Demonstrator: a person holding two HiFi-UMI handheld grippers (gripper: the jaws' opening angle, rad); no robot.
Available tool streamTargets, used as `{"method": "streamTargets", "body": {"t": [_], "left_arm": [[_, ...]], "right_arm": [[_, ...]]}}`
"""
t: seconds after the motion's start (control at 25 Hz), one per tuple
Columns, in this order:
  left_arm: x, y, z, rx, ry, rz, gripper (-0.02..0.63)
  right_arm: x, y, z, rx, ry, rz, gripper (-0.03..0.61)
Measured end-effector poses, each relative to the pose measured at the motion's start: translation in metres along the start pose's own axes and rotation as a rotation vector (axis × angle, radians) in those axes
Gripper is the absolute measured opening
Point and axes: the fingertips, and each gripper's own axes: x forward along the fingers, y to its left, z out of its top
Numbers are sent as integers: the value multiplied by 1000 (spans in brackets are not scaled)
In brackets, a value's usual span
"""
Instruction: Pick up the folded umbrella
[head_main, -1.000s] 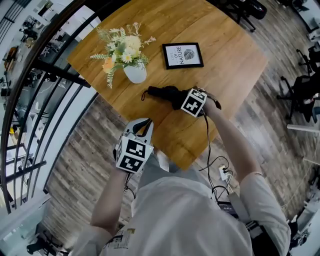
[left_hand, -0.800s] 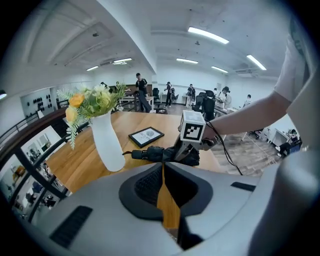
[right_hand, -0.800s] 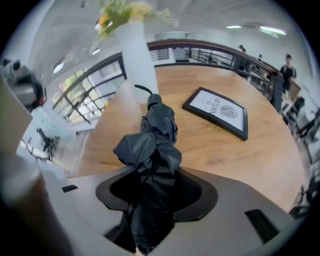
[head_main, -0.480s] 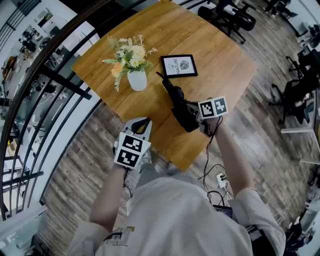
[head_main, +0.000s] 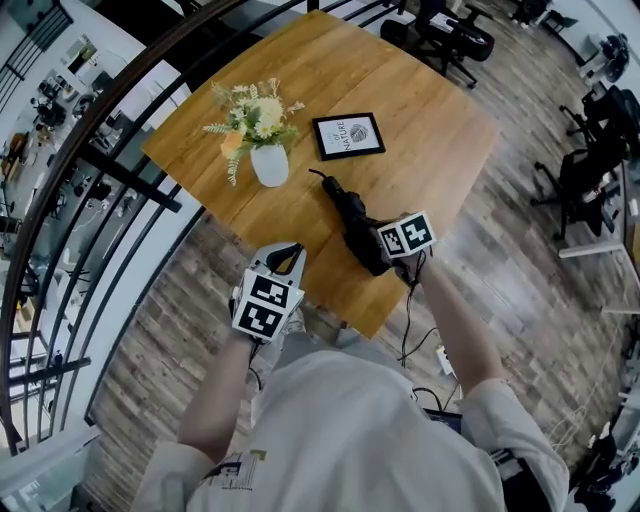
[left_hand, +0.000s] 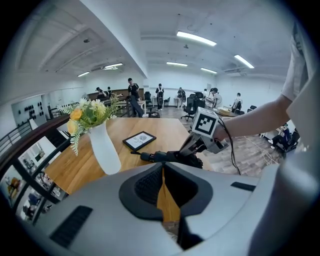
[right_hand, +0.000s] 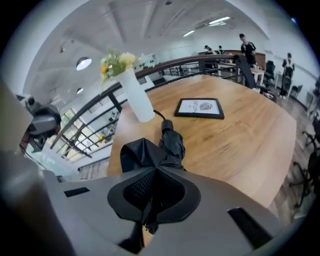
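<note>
The folded black umbrella (head_main: 350, 218) hangs over the near part of the wooden table (head_main: 430, 110), with its handle end pointing toward the picture frame. My right gripper (head_main: 378, 255) is shut on the loose fabric end. In the right gripper view the umbrella (right_hand: 170, 145) runs away from the right gripper (right_hand: 154, 170), and black cloth is pinched between the jaws. My left gripper (head_main: 288, 254) hovers off the table's near left edge, apart from the umbrella. In the left gripper view the left gripper (left_hand: 162, 170) has its tips together on nothing, and the umbrella (left_hand: 167, 157) shows beyond it.
A white vase of flowers (head_main: 268, 160) stands left of the umbrella, and a framed picture (head_main: 347, 136) lies behind it. A dark railing (head_main: 110, 170) runs along the table's left side. Office chairs (head_main: 450, 35) stand on the plank floor beyond the table.
My right gripper has rolled and come toward me with the umbrella. The umbrella lay across the table and now points away from me. My left gripper has risen a little.
</note>
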Motion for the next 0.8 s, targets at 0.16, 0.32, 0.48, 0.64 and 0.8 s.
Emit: {"method": "streamTargets", "body": {"t": [0.16, 0.32, 0.48, 0.64, 0.8], "left_arm": [[2, -9, -6, -4, 17, -26, 28], [8, -8, -23, -28, 38, -23, 28], [7, -3, -20, -25, 52, -28, 28], [8, 1, -22, -31, 58, -21, 28], [6, 4, -29, -46, 65, -12, 28]], "right_arm": [[14, 4, -7, -62, 10, -39, 86], [27, 3, -7, -111, 45, -63, 213], [35, 0, -7, -122, 71, -81, 250], [44, -6, -8, -147, 95, -111, 288], [57, -20, -15, -173, 121, -175, 304]]}}
